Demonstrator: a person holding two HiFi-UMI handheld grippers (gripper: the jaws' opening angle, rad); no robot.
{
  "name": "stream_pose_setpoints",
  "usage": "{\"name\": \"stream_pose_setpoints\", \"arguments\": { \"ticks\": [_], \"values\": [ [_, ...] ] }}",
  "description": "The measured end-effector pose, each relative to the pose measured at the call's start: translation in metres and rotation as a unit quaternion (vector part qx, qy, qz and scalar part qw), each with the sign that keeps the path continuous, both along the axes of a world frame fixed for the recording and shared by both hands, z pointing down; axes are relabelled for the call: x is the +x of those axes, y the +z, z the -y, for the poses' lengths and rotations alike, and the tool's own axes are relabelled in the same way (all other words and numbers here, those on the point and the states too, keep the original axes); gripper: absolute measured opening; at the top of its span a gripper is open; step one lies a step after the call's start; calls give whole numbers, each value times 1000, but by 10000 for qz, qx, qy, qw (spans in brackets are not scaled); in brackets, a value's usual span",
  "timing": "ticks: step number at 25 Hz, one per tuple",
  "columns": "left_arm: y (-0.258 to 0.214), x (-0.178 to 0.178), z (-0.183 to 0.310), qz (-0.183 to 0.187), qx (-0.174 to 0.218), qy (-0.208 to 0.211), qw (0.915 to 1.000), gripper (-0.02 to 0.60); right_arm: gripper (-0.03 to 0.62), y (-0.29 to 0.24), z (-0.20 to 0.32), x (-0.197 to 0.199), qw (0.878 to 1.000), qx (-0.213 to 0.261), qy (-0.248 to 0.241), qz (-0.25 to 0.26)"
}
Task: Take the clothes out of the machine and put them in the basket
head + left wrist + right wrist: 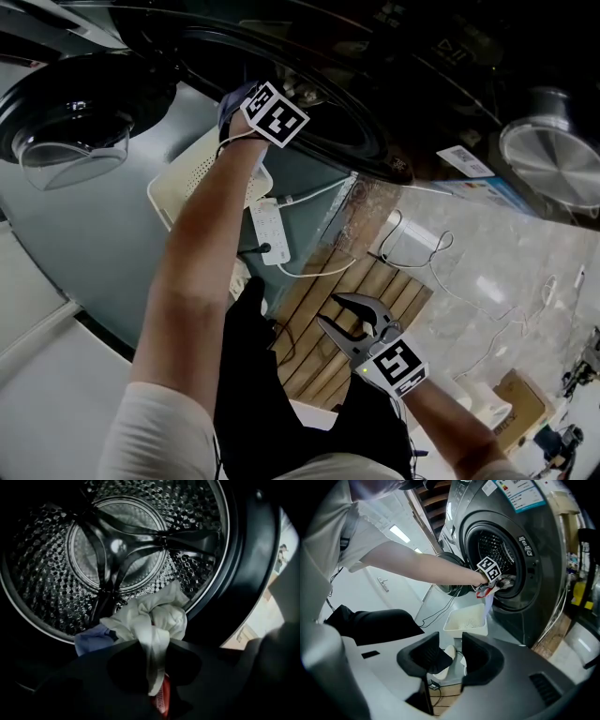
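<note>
White garment (157, 613) sits at the front lip of the drum (42, 588), its tail running straight back into your left gripper (153, 643), which pinches it. The basket (466, 620) lies on the floor below the door, toward you. Your right gripper (457, 654) is spread, empty and well apart.

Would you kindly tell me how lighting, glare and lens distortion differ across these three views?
Head view: dim and tilted, with glare on the door glass. Left gripper view: dark; the drum glints, the white garment is brightest, the fingers are black silhouettes. Right gripper view: brightest, fisheye bending the washing machine, corners vignetted black.
</note>
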State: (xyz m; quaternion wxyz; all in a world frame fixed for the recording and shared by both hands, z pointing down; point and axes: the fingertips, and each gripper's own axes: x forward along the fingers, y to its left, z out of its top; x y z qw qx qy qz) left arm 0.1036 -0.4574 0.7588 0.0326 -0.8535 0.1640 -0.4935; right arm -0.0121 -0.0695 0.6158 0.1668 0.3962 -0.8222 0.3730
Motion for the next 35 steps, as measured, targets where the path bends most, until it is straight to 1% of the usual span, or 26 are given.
{"name": "stream_pose_setpoints", "arguments": {
  "ticks": [3, 8, 13, 18, 23, 25, 29, 35],
  "values": [
    [-6, -3, 0, -145, -2, -147, 9998, 48, 138, -1, 0, 0, 10000, 14, -24, 3],
    [-24, -6, -4, -435, 113, -290, 9986, 43, 138, -5, -2, 1, 10000, 51, -41, 28],
    [-52, -12, -8, -693, 184, -466, 9963, 43, 137, -17, -7, 2, 9998, 132, -99, 53],
    [-79, -23, -10, -824, 250, -705, 9938, 41, 137, -28, -13, 8, 9997, 215, -130, -9],
    [-115, -31, -15, -1012, 337, -805, 9910, 40, 138, -40, -25, 12, 9994, 279, -197, -55],
    [-130, -36, -15, -1094, 410, -835, 9896, 40, 137, -46, -29, 14, 9993, 306, -213, -60],
    [-151, -45, -17, -1322, 423, -1002, 9852, 40, 138, -52, -36, 18, 9991, 345, -225, -61],
    [-192, -70, -23, -1491, 609, -1194, 9797, 40, 138, -66, -44, 16, 9985, 447, -325, -38]
  ]
}}
